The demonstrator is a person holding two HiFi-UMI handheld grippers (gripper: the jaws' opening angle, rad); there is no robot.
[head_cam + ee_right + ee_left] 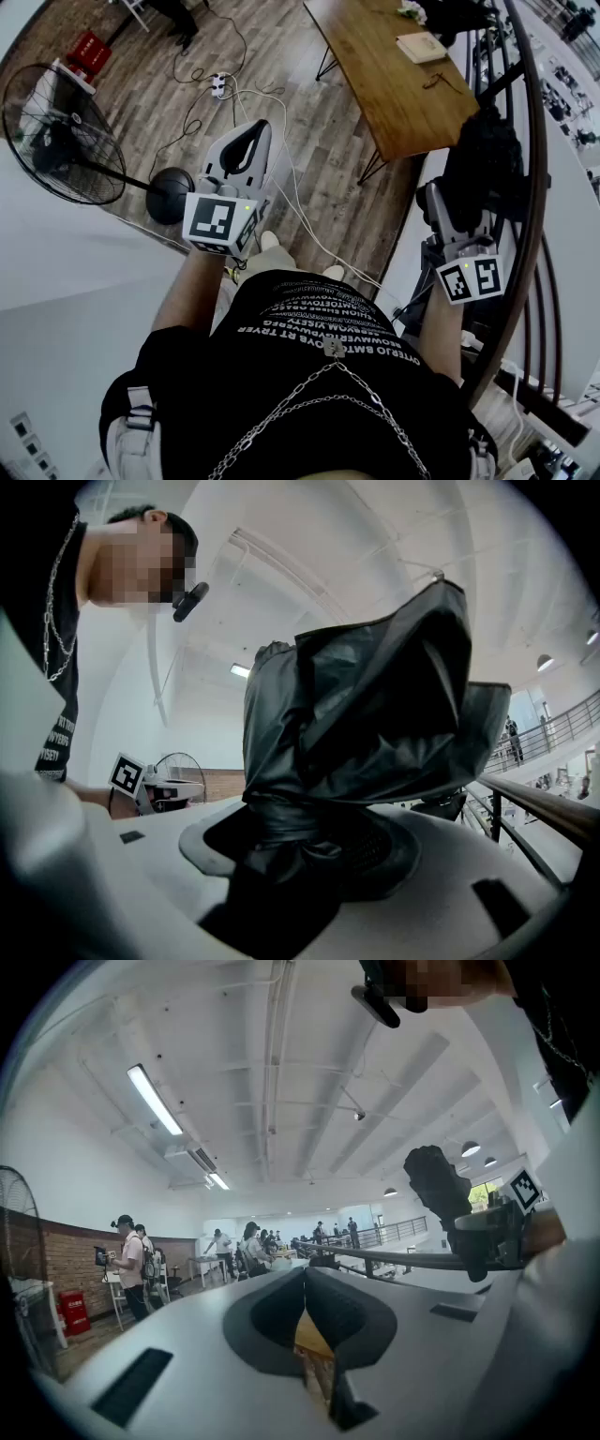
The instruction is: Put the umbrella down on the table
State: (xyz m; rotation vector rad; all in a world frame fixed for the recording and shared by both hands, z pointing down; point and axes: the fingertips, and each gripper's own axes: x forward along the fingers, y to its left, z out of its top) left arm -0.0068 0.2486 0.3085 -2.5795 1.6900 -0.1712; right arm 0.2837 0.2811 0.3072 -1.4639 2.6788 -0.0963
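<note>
My right gripper [466,208] is shut on a folded black umbrella [487,155], held up level beside the railing. In the right gripper view the umbrella's [366,705] crumpled black fabric bulges up out of the jaws of the right gripper [305,841], which clamp its lower end. The left gripper [253,131] is raised in front of my chest with its jaws together and nothing between them. In the left gripper view the left gripper's [305,1283] jaws meet along one line, and the umbrella [439,1185] shows at the right. The long wooden table [384,89] stands ahead of me.
A notebook [421,47] and small items lie at the table's far end. A standing fan [58,136] with a round base [170,194] is on the left, and cables run to a power strip [218,86] on the floor. A dark curved railing [532,187] runs along the right. Several people [131,1260] stand far off.
</note>
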